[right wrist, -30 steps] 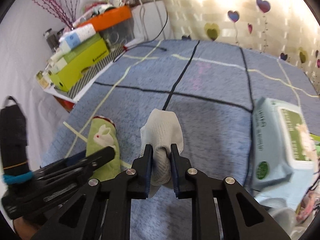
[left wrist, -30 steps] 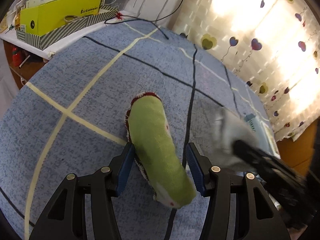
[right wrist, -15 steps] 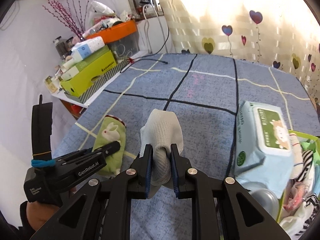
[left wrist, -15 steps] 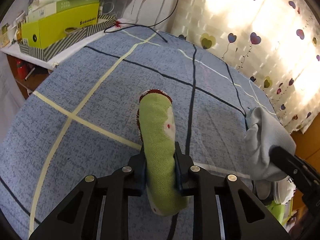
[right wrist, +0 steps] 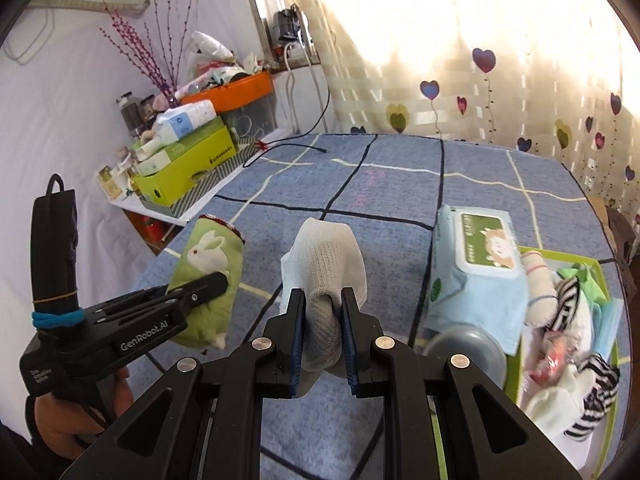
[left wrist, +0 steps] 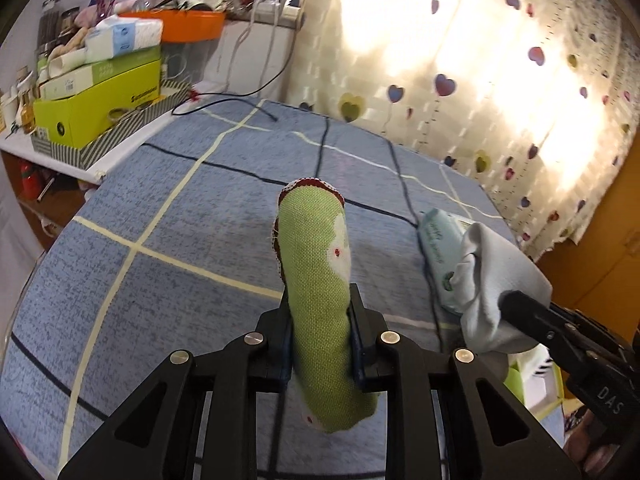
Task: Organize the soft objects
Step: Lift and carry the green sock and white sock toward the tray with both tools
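My left gripper [left wrist: 319, 306] is shut on a green pouch [left wrist: 316, 280] with a white rabbit print and a red rim, held up off the blue checked cloth [left wrist: 160, 208]. The pouch also shows in the right wrist view [right wrist: 208, 272], with the left gripper [right wrist: 216, 284] on it. My right gripper [right wrist: 323, 304] is shut on a rolled grey-white sock [right wrist: 326, 268], held above the cloth [right wrist: 400, 184]. The sock shows at the right of the left wrist view [left wrist: 492, 284].
A green basket [right wrist: 608, 364] with several soft items stands at the right. A wet-wipes pack [right wrist: 476, 264] lies beside it, with a grey round lid [right wrist: 468, 348] in front. A shelf with a yellow-green box [left wrist: 96, 100] borders the cloth's left edge. A black cable [left wrist: 240, 100] lies at the far side.
My left gripper closed on the green pouch and lifted it off the cloth. My right gripper rose with the sock and drew back; the basket came into view.
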Demonstrator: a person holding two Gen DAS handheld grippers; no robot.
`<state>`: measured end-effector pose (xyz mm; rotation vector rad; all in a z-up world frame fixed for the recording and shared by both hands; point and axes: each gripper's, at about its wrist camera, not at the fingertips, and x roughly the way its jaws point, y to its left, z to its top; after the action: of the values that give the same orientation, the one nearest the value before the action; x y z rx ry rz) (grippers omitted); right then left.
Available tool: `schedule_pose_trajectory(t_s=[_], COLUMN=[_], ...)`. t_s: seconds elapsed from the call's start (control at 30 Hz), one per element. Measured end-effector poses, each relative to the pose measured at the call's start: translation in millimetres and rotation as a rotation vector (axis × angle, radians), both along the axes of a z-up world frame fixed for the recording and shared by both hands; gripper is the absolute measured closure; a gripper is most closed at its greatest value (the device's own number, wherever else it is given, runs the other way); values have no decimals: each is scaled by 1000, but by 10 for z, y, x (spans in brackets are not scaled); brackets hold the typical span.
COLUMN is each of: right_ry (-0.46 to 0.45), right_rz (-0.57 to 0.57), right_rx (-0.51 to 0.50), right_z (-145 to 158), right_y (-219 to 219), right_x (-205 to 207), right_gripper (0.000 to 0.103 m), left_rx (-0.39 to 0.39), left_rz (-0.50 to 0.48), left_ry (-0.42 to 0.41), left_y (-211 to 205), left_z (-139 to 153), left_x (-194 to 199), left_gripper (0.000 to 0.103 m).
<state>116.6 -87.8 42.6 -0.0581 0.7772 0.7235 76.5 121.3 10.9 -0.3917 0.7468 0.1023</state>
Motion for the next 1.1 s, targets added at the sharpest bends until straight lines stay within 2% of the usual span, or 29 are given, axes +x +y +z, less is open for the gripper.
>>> schedule_pose_trajectory(t_s=[0.43, 1.1], right_ry=[-42, -56], right_rz=[-78, -195], right_rx=[36, 75], right_z=[147, 173], right_y=[-621, -1398], right_x=[-254, -370], right_gripper=[87, 87], left_rx=[43, 78], left_rz=[-120, -280], left_ry=[-41, -68], left_y=[-602, -1418], left_z=[235, 456], left_x=[-117, -131], left_gripper=[80, 80])
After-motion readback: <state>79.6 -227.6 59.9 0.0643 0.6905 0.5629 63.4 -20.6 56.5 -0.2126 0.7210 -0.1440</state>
